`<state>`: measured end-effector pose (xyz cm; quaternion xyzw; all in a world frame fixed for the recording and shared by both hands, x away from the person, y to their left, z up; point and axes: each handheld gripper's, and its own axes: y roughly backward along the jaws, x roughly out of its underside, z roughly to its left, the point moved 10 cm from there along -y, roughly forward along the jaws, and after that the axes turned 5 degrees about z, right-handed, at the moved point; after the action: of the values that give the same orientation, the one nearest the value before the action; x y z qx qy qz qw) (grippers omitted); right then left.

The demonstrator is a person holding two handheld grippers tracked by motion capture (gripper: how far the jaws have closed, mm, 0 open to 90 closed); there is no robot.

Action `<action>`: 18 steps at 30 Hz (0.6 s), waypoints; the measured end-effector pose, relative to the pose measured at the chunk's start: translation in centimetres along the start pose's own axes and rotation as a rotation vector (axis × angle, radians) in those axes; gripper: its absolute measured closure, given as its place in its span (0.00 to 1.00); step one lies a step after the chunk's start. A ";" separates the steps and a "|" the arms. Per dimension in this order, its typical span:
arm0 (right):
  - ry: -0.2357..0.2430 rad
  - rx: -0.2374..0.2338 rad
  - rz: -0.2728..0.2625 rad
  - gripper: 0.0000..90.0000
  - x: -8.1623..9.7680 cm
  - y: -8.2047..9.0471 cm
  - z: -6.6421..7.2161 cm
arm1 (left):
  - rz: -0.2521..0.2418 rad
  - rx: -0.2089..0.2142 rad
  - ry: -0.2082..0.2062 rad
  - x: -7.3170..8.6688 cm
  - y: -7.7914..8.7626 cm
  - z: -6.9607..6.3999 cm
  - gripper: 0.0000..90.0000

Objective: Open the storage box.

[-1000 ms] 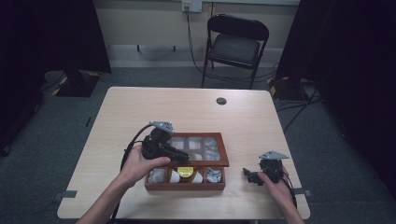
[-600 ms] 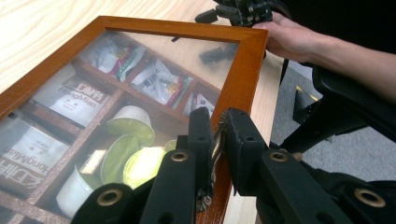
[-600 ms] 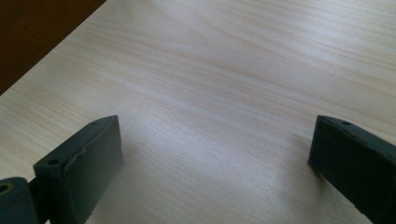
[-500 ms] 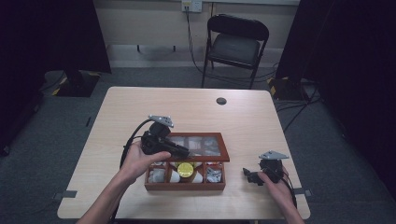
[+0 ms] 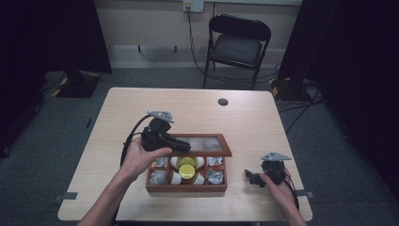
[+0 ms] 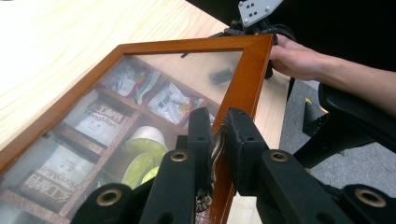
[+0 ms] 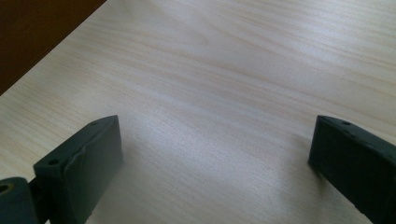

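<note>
Overhead, a brown wooden tea box point(image 5: 186, 188) sits near the table's front edge, its glass-paned lid point(image 5: 203, 144) partly raised. Seen along the left gripper point(image 6: 219, 140), both jaws pinch the lid's frame; opening seems unfinished. Alongside, the right gripper point(image 7: 215, 154) rests spread wide over bare tabletop.

**Tea box, lid partly raised**

I'm looking at a reddish wooden box point(image 5: 186, 187) sitting near the table's front edge. Its glass-paned lid point(image 5: 207, 143) is tilting up off the compartments. Inside I'm seeing white packets point(image 6: 101, 120) and yellow-green capsule cups point(image 5: 187, 166) in the middle cells.
</note>
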<state>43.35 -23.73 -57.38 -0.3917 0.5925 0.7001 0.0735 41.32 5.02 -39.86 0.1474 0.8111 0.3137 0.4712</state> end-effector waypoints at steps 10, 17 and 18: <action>0.001 -0.001 0.000 0.02 0.0 0.0 0.0 | -0.029 -0.021 -0.013 -1.1 0.7 0.5 0.90; 0.002 -0.002 0.002 0.02 0.0 -0.1 0.0 | -0.047 -0.019 -0.015 -1.5 0.9 0.7 0.90; 0.002 -0.002 0.002 0.02 0.0 -0.1 0.0 | -0.047 -0.019 -0.015 -1.5 0.9 0.7 0.90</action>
<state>43.41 -23.70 -57.40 -0.3920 0.5923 0.7003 0.0721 42.67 5.20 -38.48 0.1262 0.8079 0.3089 0.4858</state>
